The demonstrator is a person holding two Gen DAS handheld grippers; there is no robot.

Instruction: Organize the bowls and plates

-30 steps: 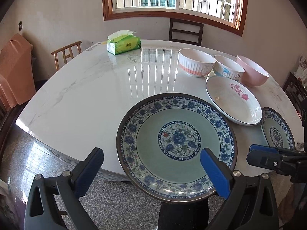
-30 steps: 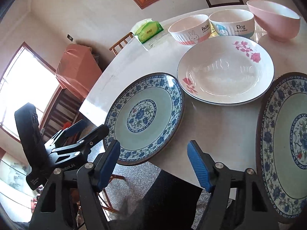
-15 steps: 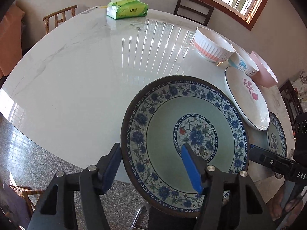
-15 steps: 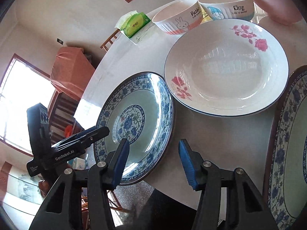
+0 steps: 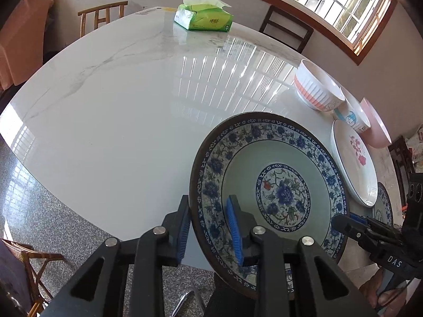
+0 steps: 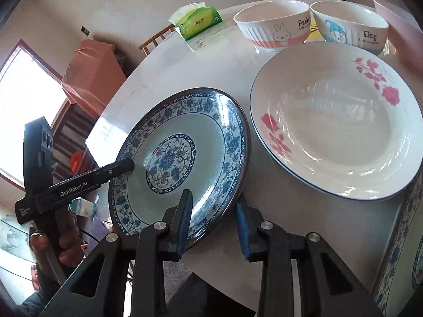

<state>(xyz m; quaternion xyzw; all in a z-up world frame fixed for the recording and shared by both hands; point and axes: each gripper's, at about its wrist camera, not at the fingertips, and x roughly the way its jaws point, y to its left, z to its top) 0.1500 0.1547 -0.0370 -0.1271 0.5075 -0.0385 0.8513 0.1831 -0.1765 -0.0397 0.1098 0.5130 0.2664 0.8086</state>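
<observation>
A round white marble tabletop (image 5: 127,121) fills both wrist views. At its near edge sits a blue-and-green floral plate (image 5: 272,192), with part of its rim hanging over the edge toward the person. The left tool (image 5: 208,233) has just been closing on the plate's near left rim: one blue pad lies under the rim and the other rests on the inner face, so the rim is pinched between them. The right tool (image 6: 214,218) has also just been closing, over the plate's near right rim; one pad lies on the plate's inner face and the other stands outside and beneath the edge, but whether both pads press on the rim cannot be told. Seen from the right wrist, the plate tilts up on its right side. Just right of it, touching or nearly touching, lies a white plate with pink flowers (image 6: 335,121). Beyond that, in a row at the far right, stand a white bowl with a rabbit (image 6: 273,25), a white bowl with a dog (image 6: 349,27) and a pink bowl (image 6: 399,31). A second blue floral plate (image 6: 401,259) shows at the near right. A green tissue pack (image 5: 203,15) rests at the far edge.
</observation>
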